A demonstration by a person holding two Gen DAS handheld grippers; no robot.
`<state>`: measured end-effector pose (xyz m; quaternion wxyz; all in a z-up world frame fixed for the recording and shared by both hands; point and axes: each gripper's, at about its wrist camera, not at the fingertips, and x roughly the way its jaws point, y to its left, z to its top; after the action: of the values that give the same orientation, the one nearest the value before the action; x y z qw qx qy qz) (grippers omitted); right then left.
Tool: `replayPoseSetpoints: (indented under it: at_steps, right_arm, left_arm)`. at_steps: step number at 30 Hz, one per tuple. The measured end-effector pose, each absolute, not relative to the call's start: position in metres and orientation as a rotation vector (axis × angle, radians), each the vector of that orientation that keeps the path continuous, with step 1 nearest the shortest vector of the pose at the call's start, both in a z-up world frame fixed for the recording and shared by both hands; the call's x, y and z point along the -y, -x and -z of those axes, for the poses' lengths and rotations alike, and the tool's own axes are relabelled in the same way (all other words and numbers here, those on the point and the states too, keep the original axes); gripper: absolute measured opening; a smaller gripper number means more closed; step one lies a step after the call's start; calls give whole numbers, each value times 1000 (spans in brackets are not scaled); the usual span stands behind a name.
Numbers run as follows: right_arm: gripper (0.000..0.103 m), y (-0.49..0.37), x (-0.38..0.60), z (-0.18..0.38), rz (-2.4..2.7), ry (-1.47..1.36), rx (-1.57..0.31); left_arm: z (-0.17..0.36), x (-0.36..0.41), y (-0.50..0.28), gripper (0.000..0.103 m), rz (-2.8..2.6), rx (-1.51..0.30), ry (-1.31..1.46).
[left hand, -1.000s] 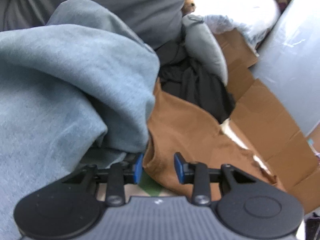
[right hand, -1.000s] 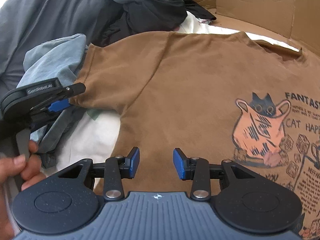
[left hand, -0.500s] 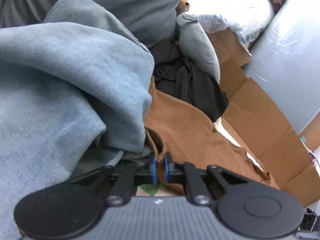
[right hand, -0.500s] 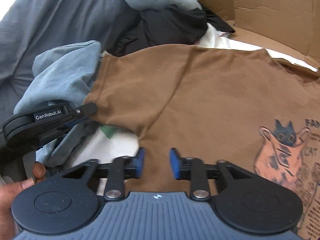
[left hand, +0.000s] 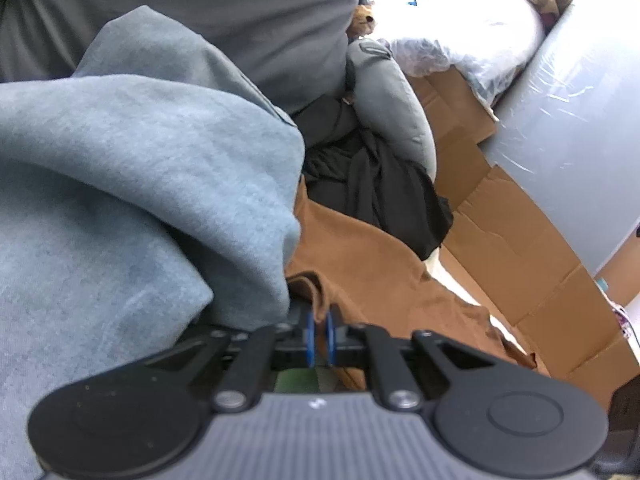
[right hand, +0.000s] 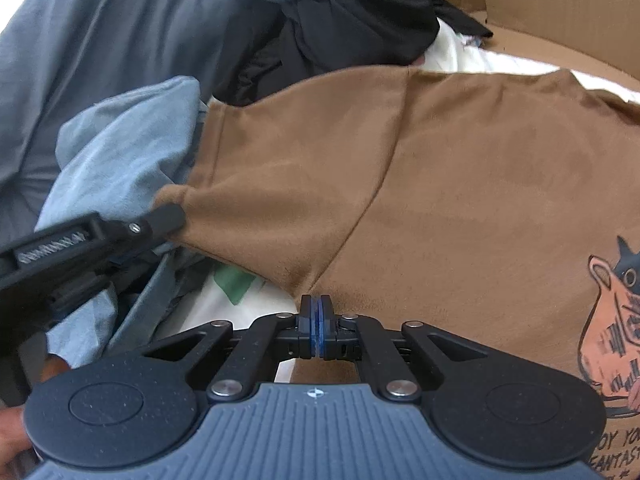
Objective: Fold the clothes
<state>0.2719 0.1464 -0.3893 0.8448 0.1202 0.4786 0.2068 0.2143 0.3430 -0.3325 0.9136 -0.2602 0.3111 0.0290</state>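
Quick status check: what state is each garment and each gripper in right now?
left gripper: shut on the brown T-shirt's sleeve edge
right gripper: shut at the shirt's side edge; grip on cloth unclear
brown T-shirt: spread flat, print up, unfolded
blue-grey sweatshirt: bunched, overlapping the sleeve
black garment: crumpled heap

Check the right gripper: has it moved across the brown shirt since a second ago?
Yes. The right gripper has slid toward the sleeve side of the brown shirt: the cat print now sits at the view's right edge, and the pads are shut at the shirt's lower edge.
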Motion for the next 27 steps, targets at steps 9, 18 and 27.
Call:
replayPoseSetpoints:
  at_steps: [9, 18, 27]
  right_arm:
    - [0, -282, -153, 405, -446, -251, -1054]
    - [0, -278, -149, 401, -443, -273, -1059]
    - [0, -276, -147, 405, -437, -311, -1068]
  left_arm:
    - [316, -324, -211, 6, 12, -635, 537]
    - [314, -318, -210, 6, 22, -629, 529]
    - [315, -324, -208, 6, 12, -637, 538]
